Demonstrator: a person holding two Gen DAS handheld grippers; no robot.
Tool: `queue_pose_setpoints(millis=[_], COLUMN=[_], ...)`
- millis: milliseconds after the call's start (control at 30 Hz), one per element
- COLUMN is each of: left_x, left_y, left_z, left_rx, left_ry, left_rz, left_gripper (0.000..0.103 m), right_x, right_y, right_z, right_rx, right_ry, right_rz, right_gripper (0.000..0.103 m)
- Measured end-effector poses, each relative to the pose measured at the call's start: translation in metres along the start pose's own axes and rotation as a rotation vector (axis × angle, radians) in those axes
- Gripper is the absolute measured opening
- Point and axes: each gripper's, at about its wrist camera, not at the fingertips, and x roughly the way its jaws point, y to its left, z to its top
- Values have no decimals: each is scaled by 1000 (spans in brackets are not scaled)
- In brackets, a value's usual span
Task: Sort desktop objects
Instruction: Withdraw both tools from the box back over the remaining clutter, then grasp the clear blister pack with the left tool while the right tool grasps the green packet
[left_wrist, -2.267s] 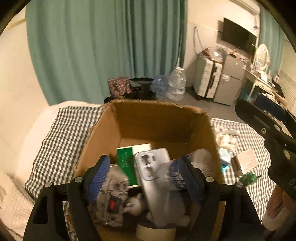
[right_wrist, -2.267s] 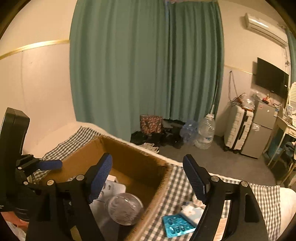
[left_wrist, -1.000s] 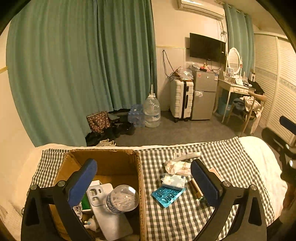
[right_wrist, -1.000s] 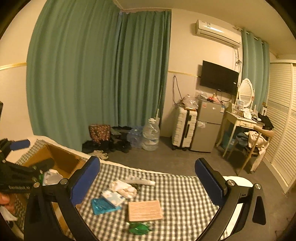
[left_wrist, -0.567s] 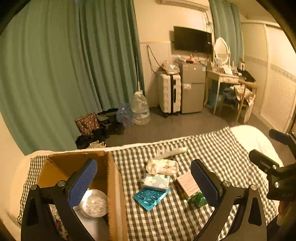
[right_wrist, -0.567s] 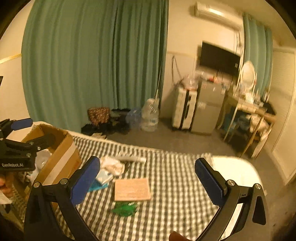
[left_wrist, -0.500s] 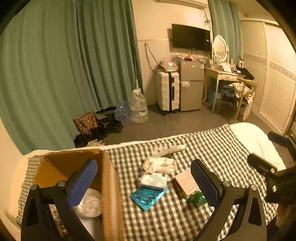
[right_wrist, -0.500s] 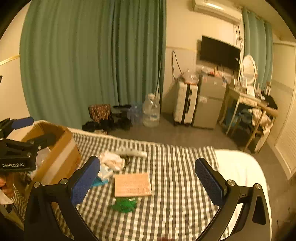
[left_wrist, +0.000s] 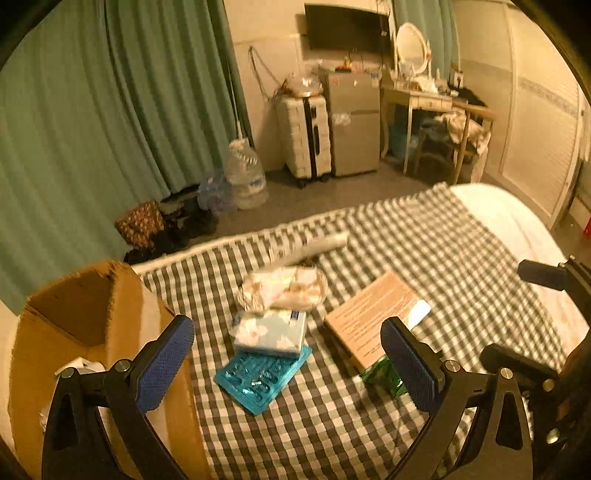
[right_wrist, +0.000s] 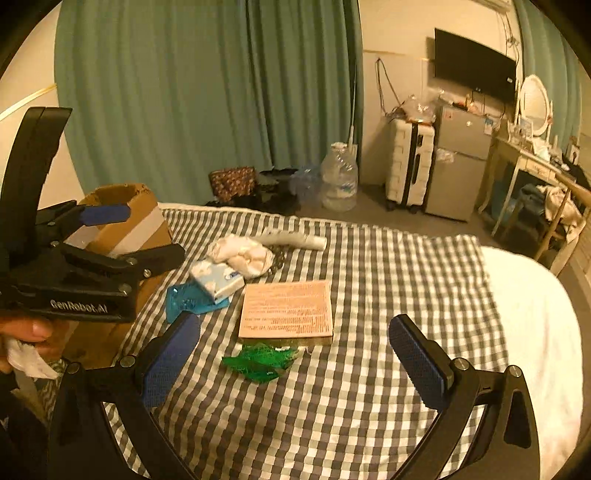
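Note:
Loose objects lie on a checked cloth (left_wrist: 424, 236): a teal blister tray (left_wrist: 262, 376), a tissue pack (left_wrist: 269, 328) on it, a crumpled white bag (left_wrist: 284, 288), a white tube (left_wrist: 314, 245), a pink flat box (left_wrist: 373, 317) and a green wrapper (left_wrist: 380, 374). The same pink box (right_wrist: 286, 308) and green wrapper (right_wrist: 258, 360) show in the right wrist view. A cardboard box (left_wrist: 85, 332) stands at the left. My left gripper (left_wrist: 284, 362) is open and empty above the tray. My right gripper (right_wrist: 291, 363) is open and empty above the green wrapper.
The cloth covers a white bed (right_wrist: 535, 314). The left gripper's body (right_wrist: 74, 273) shows at the left of the right wrist view beside the cardboard box (right_wrist: 125, 221). Beyond the bed are teal curtains, a water jug (right_wrist: 338, 177), a suitcase and a small fridge.
My left gripper has left the cardboard box and swung right over the loose objects. My right gripper has moved right and tilted down toward the pink box and green wrapper. Both stay open.

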Motion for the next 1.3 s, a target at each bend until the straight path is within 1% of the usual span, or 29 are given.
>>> queue_pose_setpoints(millis=[133, 267, 333, 367, 400, 467, 567, 700, 767, 833, 867, 900, 933, 967, 1000, 1033, 1100, 1133, 1167, 1200, 1233, 1267, 1300], left_x=[25, 58, 75, 82, 85, 91, 101, 112, 114, 119, 121, 123, 124, 124, 122, 120, 114, 111, 109, 109, 107, 103, 99], left_y=[3, 9, 13, 12, 10, 5, 6, 5, 7, 14, 19, 22, 27, 29, 28, 26, 23, 22, 19, 18, 15, 13, 11], left_z=[-11, -27, -38, -43, -46, -49, -51, -56, -57, -57, -58, -58, -58, -59, -59, -58, -55, -53, -54, -52, -50, -49, -46], left_rx=[1, -4, -7, 16, 45, 74, 74, 107, 96, 57, 21, -8, -46, -57, -56, -57, -59, -55, -47, -39, -32, -23, -25], left_ry=[72, 162, 213, 229, 234, 247, 252, 270, 270, 287, 302, 312, 322, 325, 332, 336, 337, 339, 340, 340, 339, 332, 323], left_rz=[-9, -8, 9, 29, 48, 60, 73, 99, 88, 46, 9, -16, -43, -52, -58, -66, -78, -78, -74, -66, -59, -54, -54], left_gripper=[103, 103, 103, 103, 103, 103, 103, 103, 103, 101, 98, 94, 93, 91, 85, 81, 58, 55, 53, 50, 48, 37, 33], right_x=[17, 28, 36, 39, 44, 51, 59, 73, 79, 88, 92, 97, 100, 104, 105, 106, 107, 105, 103, 102, 101, 100, 99], right_y=[-9, -9, -5, -3, -2, -1, 2, 5, 4, 4, 4, 5, 6, 7, 7, 7, 6, 5, 4, 4, 3, 2, 0], right_z=[-4, -8, -12, -14, -16, -20, -24, -33, -36, -38, -38, -38, -38, -39, -39, -40, -40, -40, -39, -38, -38, -37, -37], right_rx=[54, 58, 40, 33, 33, 37, 33, 20, 24, 29, 29, 27, 24, 21, 19, 19, 22, 25, 28, 29, 34, 38, 43], right_ry=[45, 77, 94, 106, 117, 143, 165, 195, 206, 213, 216, 219, 220, 220, 219, 215, 211, 205, 198, 196, 193, 191, 186], right_rz=[36, 65, 84, 90, 96, 114, 133, 145, 145, 146, 149, 154, 158, 160, 165, 173, 185, 188, 186, 181, 175, 170, 153], right_gripper=[103, 103, 103, 103, 103, 103, 103, 103, 103, 103, 102, 100, 96, 94, 86, 72, 59, 54, 54, 51, 39, 30, 29])
